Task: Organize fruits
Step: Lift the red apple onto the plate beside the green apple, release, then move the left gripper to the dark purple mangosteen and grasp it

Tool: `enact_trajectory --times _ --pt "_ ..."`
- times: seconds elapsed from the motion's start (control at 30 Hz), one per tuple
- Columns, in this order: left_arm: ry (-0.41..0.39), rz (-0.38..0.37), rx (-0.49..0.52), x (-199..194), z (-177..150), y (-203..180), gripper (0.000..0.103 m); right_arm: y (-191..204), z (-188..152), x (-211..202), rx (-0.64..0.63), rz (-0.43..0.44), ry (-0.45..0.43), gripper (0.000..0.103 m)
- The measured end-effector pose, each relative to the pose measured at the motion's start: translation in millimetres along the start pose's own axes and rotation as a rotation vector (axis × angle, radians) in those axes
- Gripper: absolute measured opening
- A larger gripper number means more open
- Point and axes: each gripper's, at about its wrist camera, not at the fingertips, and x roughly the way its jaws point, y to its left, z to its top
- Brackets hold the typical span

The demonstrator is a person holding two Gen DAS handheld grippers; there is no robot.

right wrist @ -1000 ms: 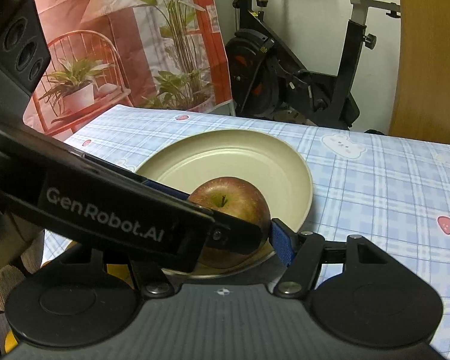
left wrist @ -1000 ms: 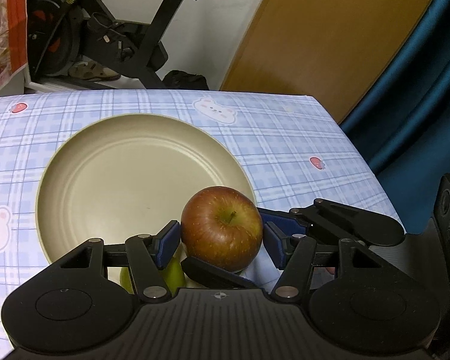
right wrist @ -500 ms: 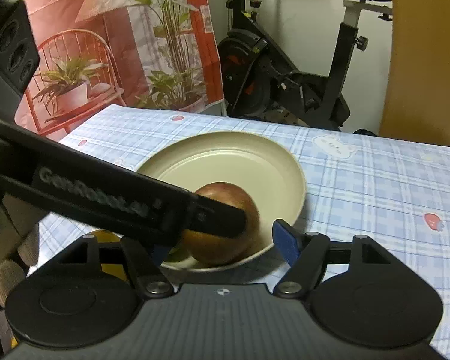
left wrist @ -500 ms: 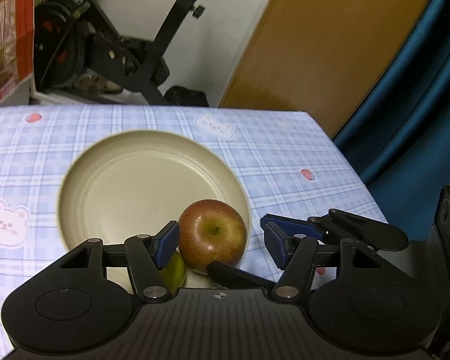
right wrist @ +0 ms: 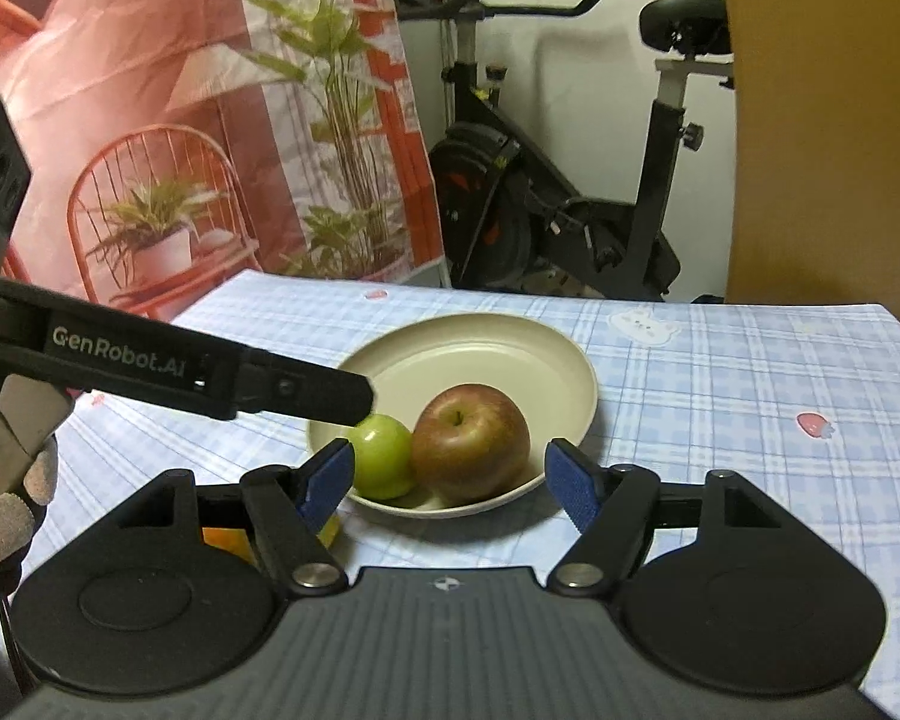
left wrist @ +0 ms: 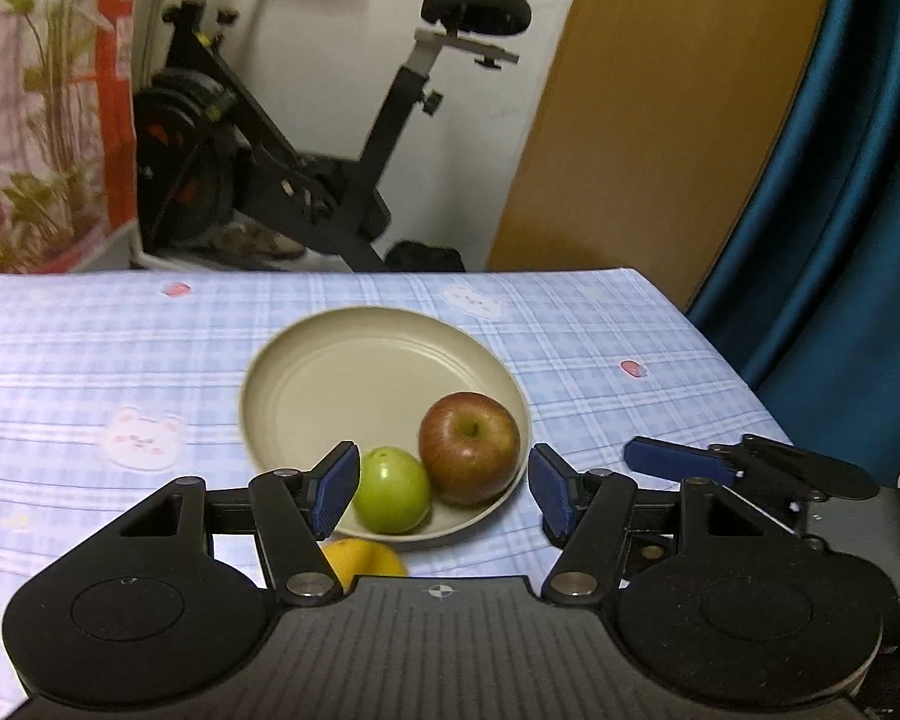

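Observation:
A red apple [left wrist: 469, 449] and a smaller green fruit [left wrist: 391, 489] lie side by side at the near edge of a beige plate [left wrist: 354, 372] on the checked tablecloth. They also show in the right wrist view as the red apple [right wrist: 471, 441], green fruit [right wrist: 381, 456] and plate [right wrist: 510, 348]. A yellow fruit [left wrist: 363, 561] lies on the cloth just in front of the plate, half hidden; a bit of it shows in the right wrist view [right wrist: 225, 539]. My left gripper [left wrist: 441, 492] is open and empty, pulled back above the fruits. My right gripper [right wrist: 450, 489] is open and empty.
The table's right edge [left wrist: 720, 360] drops off beside a blue curtain [left wrist: 840, 180]. An exercise bike [left wrist: 306, 180] and a wooden door [left wrist: 660, 108] stand behind the table. The left gripper's arm [right wrist: 180, 366] crosses the right wrist view.
Both grippers have drawn back and up from the plate. The red apple, which sat between the left fingers, now rests free on the plate beside the green fruit.

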Motion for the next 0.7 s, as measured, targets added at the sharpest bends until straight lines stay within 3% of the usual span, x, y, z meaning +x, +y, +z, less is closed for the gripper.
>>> enact_trajectory --times 0.13,0.27,0.5,0.7 --pt "-0.047 0.062 0.029 -19.4 -10.0 -5.8 0.065 11.1 -9.0 -18.1 0.001 -0.018 -0.047 0.073" --pt "-0.084 0.078 0.059 -34.8 -20.8 -13.7 0.065 16.9 -18.2 -36.0 0.025 -0.031 -0.096 0.073" --pt "-0.105 0.05 0.035 -50.9 -37.1 -14.5 0.064 23.1 -39.0 -61.0 0.045 -0.057 -0.143 0.073" --pt "-0.074 0.02 -0.007 -44.2 -53.1 -16.5 0.064 33.8 -55.6 -69.4 0.014 -0.044 -0.142 0.073"
